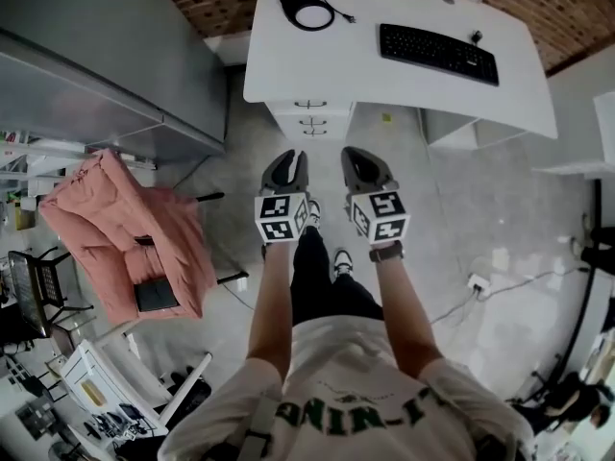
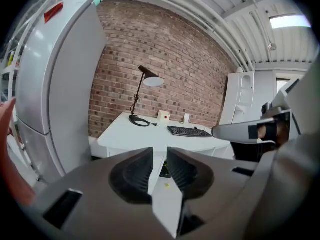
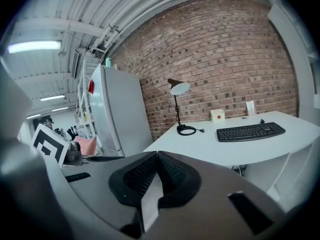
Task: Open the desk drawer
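The desk drawer point(image 1: 310, 105) is tucked under the desk point(image 1: 327, 65). It is likely hard and smooth-sliding, so its thin handle should be pinched. The left gripper point(image 1: 286, 159) is opened slightly and the right gripper point(image 1: 363, 159) is clenched. Nothing is held.

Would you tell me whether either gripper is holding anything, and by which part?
Nothing: the left gripper stands slightly open, the right gripper shut, both empty.

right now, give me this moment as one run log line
phase: pre-contact | left gripper: open, empty | right gripper: shut, empty | desk drawers: all closed, untouched
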### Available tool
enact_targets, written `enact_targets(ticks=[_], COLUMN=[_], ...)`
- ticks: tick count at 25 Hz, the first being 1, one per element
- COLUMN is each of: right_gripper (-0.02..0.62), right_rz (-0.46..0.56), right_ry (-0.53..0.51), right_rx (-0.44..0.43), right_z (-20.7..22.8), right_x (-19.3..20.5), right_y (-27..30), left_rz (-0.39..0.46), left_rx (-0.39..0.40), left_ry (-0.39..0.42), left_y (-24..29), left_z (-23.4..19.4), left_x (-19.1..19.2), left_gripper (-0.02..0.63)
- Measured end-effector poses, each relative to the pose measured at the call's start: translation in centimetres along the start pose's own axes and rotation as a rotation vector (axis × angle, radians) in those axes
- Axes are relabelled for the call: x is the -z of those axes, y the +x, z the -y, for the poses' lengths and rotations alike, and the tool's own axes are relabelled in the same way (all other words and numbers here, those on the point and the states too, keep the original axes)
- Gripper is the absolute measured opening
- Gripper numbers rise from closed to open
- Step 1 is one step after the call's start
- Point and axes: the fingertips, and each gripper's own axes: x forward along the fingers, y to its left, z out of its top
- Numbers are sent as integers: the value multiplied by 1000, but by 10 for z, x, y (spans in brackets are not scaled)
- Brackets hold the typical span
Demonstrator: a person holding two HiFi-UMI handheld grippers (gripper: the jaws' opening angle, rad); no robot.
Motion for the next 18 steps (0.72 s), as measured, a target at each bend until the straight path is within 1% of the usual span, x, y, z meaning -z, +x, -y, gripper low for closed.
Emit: enact_targets(ticks=[8, 12, 14, 18], right_gripper=[3, 3, 3, 3], right_rz=[-68, -100, -104, -110], right_ry=[-18, -15, -6, 14], right_rx=[30, 35, 35, 29], right_z=[22, 37, 45, 53], right_x=[40, 58, 65, 80], right_y=[56, 80, 92, 107], left_rz=[-92, -131, -140, -150], left_rx=[59, 73, 80, 95], left_ry=[-60, -100, -120, -187], left_y=[72, 110, 130, 161], left_z=[-28, -36, -40, -44], left_x=[51, 77, 86, 104], left_gripper=[97, 104, 106, 121])
